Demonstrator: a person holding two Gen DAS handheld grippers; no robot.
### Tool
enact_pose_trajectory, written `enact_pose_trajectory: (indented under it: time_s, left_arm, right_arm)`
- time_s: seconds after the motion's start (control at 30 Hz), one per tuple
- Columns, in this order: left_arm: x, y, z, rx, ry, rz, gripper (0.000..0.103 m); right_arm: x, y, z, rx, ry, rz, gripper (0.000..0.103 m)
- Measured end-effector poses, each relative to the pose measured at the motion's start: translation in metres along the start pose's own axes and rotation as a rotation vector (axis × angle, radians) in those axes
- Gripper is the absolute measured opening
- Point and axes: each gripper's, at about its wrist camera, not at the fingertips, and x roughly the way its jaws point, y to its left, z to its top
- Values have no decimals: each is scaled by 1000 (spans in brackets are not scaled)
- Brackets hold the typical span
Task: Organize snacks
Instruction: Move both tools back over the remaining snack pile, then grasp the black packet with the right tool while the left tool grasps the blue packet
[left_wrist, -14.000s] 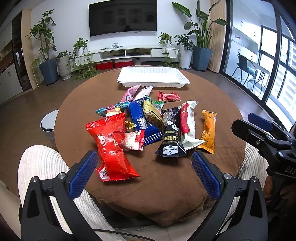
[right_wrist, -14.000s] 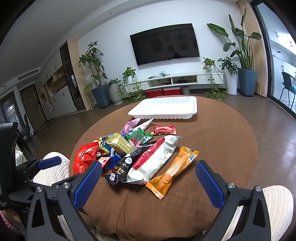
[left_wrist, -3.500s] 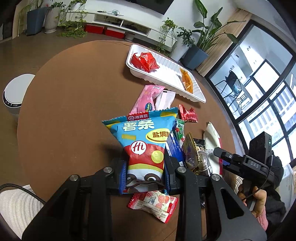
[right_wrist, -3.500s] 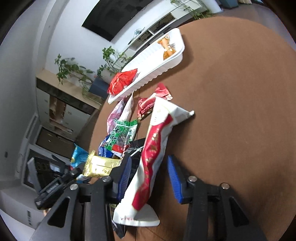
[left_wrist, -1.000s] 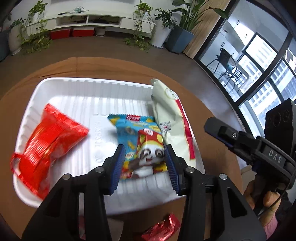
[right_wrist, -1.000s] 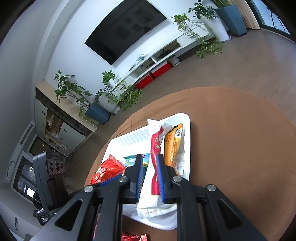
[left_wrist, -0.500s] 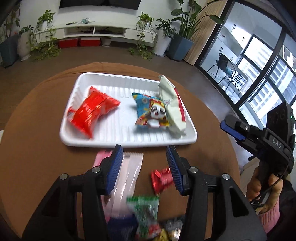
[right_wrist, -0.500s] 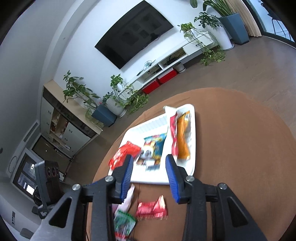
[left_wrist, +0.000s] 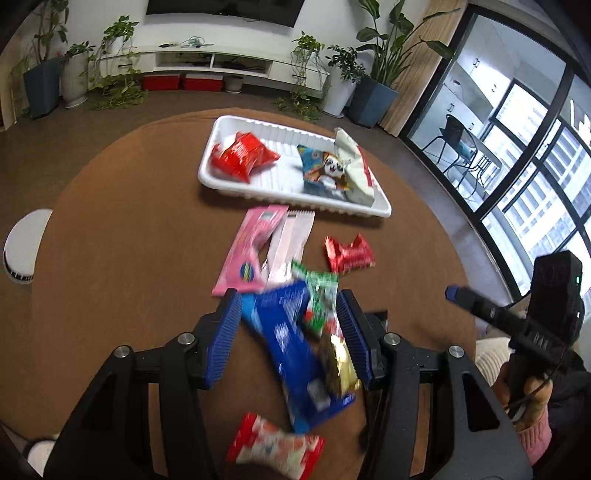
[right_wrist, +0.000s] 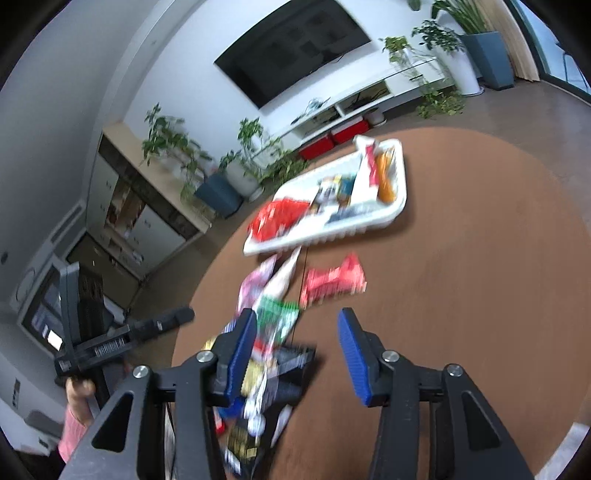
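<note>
Left wrist view: the left tool (left_wrist: 288, 332) sits low in the frame with its blue pads spread, pinching nothing. Between the pads lie a blue packet (left_wrist: 291, 354), its long axis running from upper left to lower right, a green packet (left_wrist: 319, 299) and a gold one (left_wrist: 341, 365) (all three blurred). Below them, at the bottom centre, a red-and-white packet (left_wrist: 275, 448) lies crosswise. Above the pads a pink packet (left_wrist: 251, 251) and a pale packet (left_wrist: 290, 245) lie side by side, touching, both pointing up toward the tray (left_wrist: 210, 173). A small red packet (left_wrist: 349, 254) lies right of them, apart. The tray sits in the upper centre on the brown desk (left_wrist: 122, 258), its long axis slanting down to the right; in it are a red bag (left_wrist: 242, 157) at the left, a blue cartoon bag (left_wrist: 325, 170) and a white bag (left_wrist: 356, 171) along the right end. The right tool (left_wrist: 456, 293) shows at the right edge, held in a hand (left_wrist: 526, 395).

Right wrist view (heavily blurred): the right tool (right_wrist: 297, 354) is spread at the bottom, gripping nothing; a green packet (right_wrist: 277, 321) and a dark packet (right_wrist: 282, 384) lie by its left pad. A red packet (right_wrist: 332, 282) lies crosswise above the gap. The tray (right_wrist: 321, 234) is at centre, with an orange packet (right_wrist: 386, 177) pointing lengthwise at its right end. The left tool (right_wrist: 181, 317) shows at the left; whether it is spread cannot be told from here.
</note>
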Motion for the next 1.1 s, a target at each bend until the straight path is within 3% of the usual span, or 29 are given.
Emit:
enact_pose_trajectory:
  time_s: [0.23, 0.43, 0.8, 1.1]
  left_arm:
    - [-18, 5, -35, -29, 4, 7, 55]
    - [-18, 1, -54, -35, 25, 10, 55]
    - [7, -12, -57, -20, 59, 45, 55]
    - [32, -20, -52, 7, 78, 81, 55]
  right_arm:
    - [6, 20, -42, -36, 77, 9, 53]
    - [17, 36, -56, -77, 108, -6, 53]
    - [43, 44, -71, -139, 186, -92, 53]
    - [44, 44, -78, -207, 186, -182, 53]
